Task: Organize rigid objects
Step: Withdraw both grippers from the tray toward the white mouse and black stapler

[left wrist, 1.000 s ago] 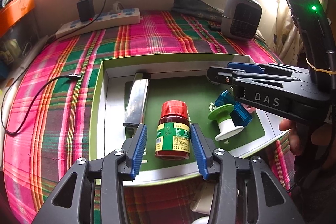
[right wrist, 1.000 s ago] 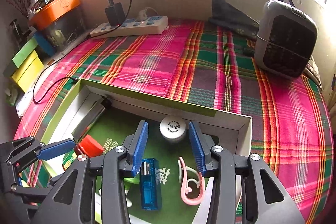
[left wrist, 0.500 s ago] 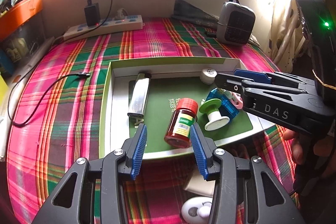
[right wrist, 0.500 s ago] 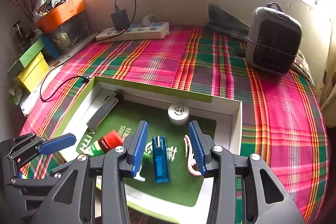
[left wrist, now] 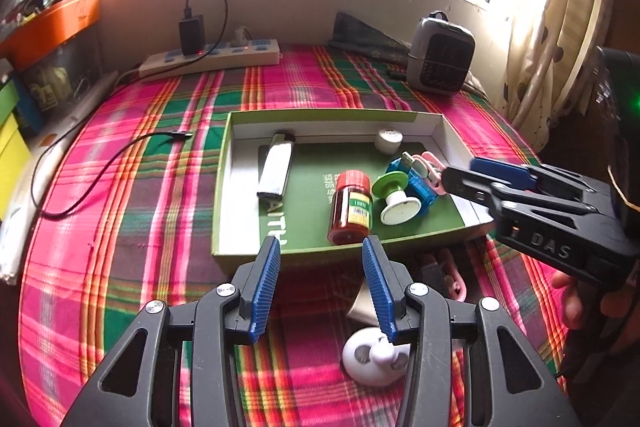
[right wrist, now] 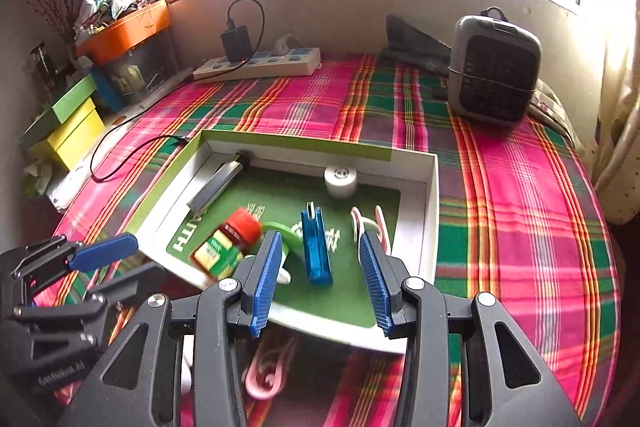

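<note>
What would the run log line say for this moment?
left hand-held gripper: open, empty | right hand-held gripper: open, empty | red-capped bottle: lying in box | phase: between grasps

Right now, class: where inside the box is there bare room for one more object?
The box has bare floor between the lighter and bottle, and below the lighter. The right side is crowded: spool, blue stick, pink hooks, white cap.
</note>
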The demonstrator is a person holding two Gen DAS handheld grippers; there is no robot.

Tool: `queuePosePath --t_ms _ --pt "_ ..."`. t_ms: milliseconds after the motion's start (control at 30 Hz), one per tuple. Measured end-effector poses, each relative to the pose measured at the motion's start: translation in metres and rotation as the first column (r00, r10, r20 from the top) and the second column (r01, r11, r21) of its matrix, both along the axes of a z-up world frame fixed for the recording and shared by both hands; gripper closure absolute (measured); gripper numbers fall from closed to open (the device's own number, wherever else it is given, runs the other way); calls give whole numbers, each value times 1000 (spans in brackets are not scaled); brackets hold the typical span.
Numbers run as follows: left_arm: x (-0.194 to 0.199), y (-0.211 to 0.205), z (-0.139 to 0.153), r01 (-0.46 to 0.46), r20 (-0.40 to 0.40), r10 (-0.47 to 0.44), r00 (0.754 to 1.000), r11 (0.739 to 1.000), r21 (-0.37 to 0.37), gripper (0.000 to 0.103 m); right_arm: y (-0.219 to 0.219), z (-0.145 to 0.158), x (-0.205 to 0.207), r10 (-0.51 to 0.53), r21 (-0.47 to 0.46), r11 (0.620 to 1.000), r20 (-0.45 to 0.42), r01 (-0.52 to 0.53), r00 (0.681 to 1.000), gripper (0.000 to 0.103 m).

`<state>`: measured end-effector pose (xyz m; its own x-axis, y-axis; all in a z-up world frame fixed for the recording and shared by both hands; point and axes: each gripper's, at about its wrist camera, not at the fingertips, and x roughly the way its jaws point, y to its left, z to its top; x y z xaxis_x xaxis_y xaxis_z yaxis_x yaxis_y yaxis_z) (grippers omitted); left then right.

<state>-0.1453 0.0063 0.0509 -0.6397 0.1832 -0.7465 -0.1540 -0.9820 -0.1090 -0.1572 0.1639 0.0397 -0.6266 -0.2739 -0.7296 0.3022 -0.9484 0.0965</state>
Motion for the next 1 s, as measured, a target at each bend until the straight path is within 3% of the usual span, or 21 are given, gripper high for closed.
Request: queuePosePath --t_ms 633,767,933,1000 --pt "37 -2 -27 66 62 -71 996 995 81 57 23 -16 61 -36 -42 998 -11 35 999 61" --pt "38 -1 -30 99 67 -110 992 985 140 57 25 -18 70 -40 -69 997 -16 39 999 61" --pt "38 4 -34 98 77 -107 991 989 110 57 27 -19 76 -50 -79 996 -14 48 999 48" --pt "37 7 -36 104 86 -112 990 990 95 56 28 -19 78 -51 -88 995 -15 50 999 48"
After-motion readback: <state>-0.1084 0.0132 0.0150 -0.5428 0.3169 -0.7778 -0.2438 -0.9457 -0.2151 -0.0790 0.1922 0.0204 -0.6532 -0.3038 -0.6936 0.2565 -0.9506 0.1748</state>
